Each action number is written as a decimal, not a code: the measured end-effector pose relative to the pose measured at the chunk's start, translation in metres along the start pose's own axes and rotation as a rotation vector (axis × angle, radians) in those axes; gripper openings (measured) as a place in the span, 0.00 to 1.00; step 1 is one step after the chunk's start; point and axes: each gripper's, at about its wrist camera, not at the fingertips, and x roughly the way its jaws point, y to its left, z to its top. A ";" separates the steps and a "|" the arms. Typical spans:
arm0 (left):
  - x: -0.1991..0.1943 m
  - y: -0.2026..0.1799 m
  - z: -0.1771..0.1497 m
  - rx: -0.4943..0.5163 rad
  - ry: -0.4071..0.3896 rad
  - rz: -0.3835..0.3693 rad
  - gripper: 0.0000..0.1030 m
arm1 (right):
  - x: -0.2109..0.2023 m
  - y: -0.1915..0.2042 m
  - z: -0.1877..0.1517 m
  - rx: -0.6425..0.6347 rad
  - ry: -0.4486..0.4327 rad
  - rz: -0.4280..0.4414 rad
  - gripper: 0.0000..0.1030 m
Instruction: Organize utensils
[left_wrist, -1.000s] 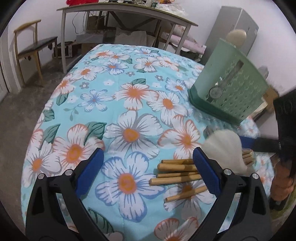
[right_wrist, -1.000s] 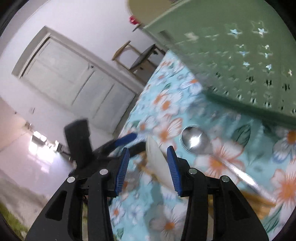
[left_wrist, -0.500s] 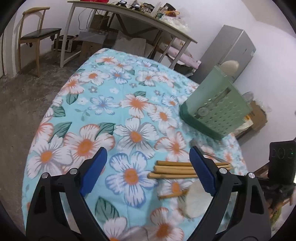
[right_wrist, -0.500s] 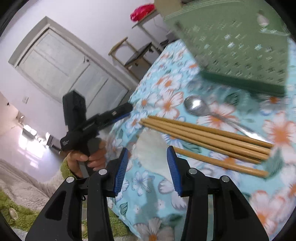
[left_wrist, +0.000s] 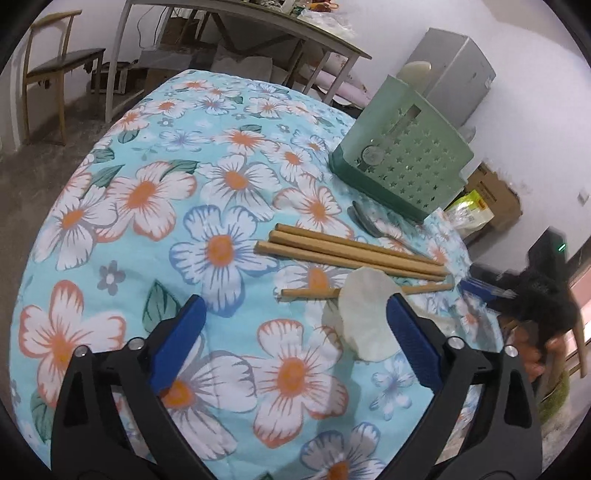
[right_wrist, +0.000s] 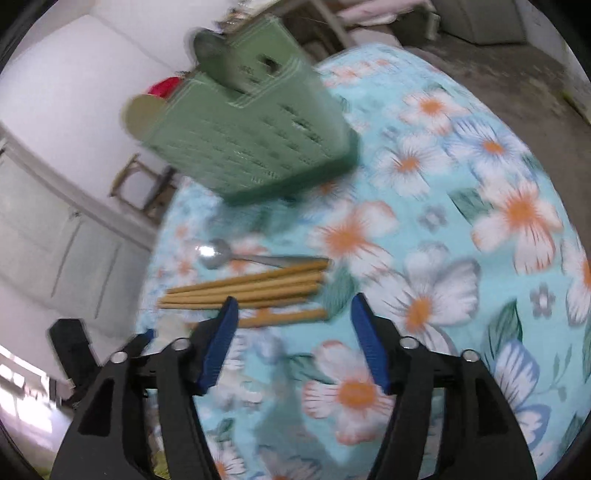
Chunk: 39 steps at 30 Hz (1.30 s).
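Floral-covered tabletop is carrying a green perforated basket, with a metal spoon just beside it. 4 wooden chopsticks are lying near the spoon; a white ceramic spoon is overlapping 1. Left gripper is angling downward, jaws opening, nothing clamped. Right gripper is tilting down over the cloth, jaws opening, empty.

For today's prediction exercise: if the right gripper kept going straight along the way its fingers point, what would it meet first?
Probably the lone chopstick lying apart from the bundle, just ahead of the opening, empty right gripper; blur leaves depth uncertain.
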 end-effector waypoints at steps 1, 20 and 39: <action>-0.001 0.002 0.000 -0.014 -0.001 -0.007 0.92 | 0.003 -0.005 -0.002 0.020 0.004 0.004 0.63; 0.024 -0.047 0.076 0.096 0.039 -0.091 0.92 | 0.008 -0.004 -0.011 0.029 -0.050 0.058 0.69; 0.128 -0.037 0.103 -0.088 0.356 -0.196 0.32 | 0.019 0.012 -0.012 -0.076 -0.040 0.004 0.70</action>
